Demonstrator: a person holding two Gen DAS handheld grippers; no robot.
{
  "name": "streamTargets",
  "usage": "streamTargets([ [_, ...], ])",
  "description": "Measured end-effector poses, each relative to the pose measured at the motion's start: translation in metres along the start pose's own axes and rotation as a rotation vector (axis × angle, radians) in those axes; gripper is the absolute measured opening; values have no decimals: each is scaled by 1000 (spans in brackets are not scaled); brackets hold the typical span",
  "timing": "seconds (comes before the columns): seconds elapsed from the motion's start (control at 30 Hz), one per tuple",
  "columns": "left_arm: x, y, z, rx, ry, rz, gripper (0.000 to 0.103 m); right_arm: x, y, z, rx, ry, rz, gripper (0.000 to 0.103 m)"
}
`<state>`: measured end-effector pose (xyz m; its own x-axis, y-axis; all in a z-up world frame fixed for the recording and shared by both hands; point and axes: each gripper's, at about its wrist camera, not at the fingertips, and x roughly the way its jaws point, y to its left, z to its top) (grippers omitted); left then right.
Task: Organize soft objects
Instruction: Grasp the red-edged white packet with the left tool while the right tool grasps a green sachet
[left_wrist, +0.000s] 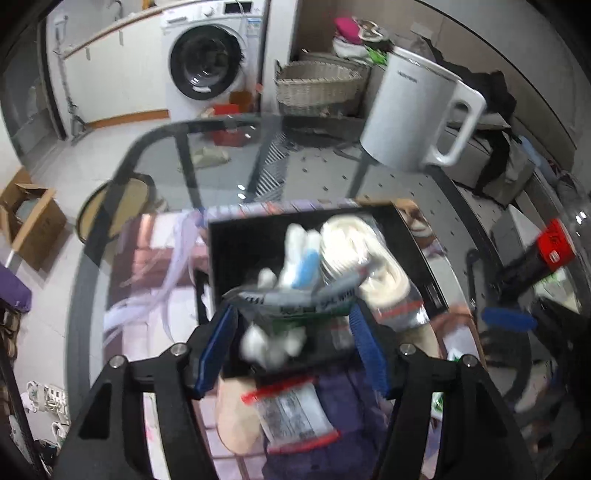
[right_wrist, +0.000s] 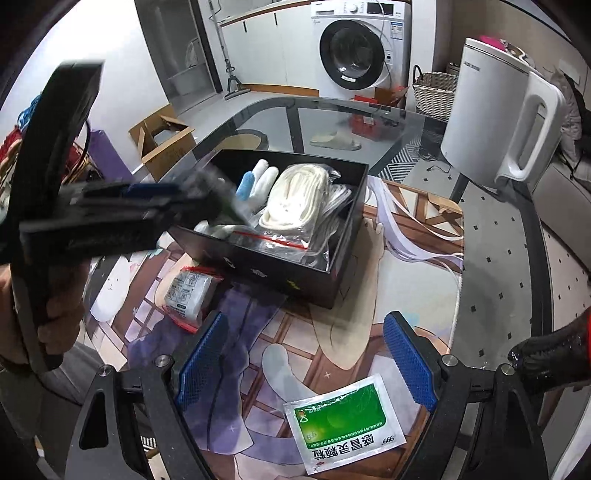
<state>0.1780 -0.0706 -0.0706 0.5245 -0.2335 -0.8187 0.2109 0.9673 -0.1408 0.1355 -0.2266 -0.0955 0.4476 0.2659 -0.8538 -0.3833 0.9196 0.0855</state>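
Note:
My left gripper (left_wrist: 291, 314) hovers over the black box (left_wrist: 240, 258), jaws apart. A blurred bag of cotton balls (left_wrist: 280, 325) with a grey-green label lies between the pads, loose from them. A bagged white rope coil (right_wrist: 295, 199) and white and blue rolls (right_wrist: 255, 177) lie in the box (right_wrist: 295, 269). From the right wrist, the left gripper (right_wrist: 218, 199) shows blurred over the box's left side. My right gripper (right_wrist: 306, 354) stands open and empty above the mat, just behind a green medicine sachet (right_wrist: 343, 421). A small red-sealed zip bag (right_wrist: 188, 291) lies in front of the box.
A white kettle (right_wrist: 495, 110) stands at the back right of the glass table (right_wrist: 332, 107). A dark bottle with a red label (left_wrist: 546, 251) lies at the right. A printed mat (right_wrist: 406, 266) covers the table under the box. A hand grips the left tool's handle.

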Motion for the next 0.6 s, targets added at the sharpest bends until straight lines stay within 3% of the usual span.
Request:
streamTargets([
  [0.1,3,4,5,-28,-14,21,64,0,-1,0,4,0,0,88],
  [0.2,-10,15,8,-112,-32,-48,66,0,-4,-2,5,9,-3,88],
  [0.23,-15,15,8,-114,-33,-60,72,0,-6,-2,7,17,-1,88],
  [0.3,-25,11,4,-78,-20,-51,78,0,-9,-5,11,47,6,88],
  [0.43,-37,6,-13,-39,-1,-49,78,14,-16,-19,36,149,40,88],
  [0.6,-24,5,-33,0,98,-65,78,26,-23,-41,52,241,55,88],
])
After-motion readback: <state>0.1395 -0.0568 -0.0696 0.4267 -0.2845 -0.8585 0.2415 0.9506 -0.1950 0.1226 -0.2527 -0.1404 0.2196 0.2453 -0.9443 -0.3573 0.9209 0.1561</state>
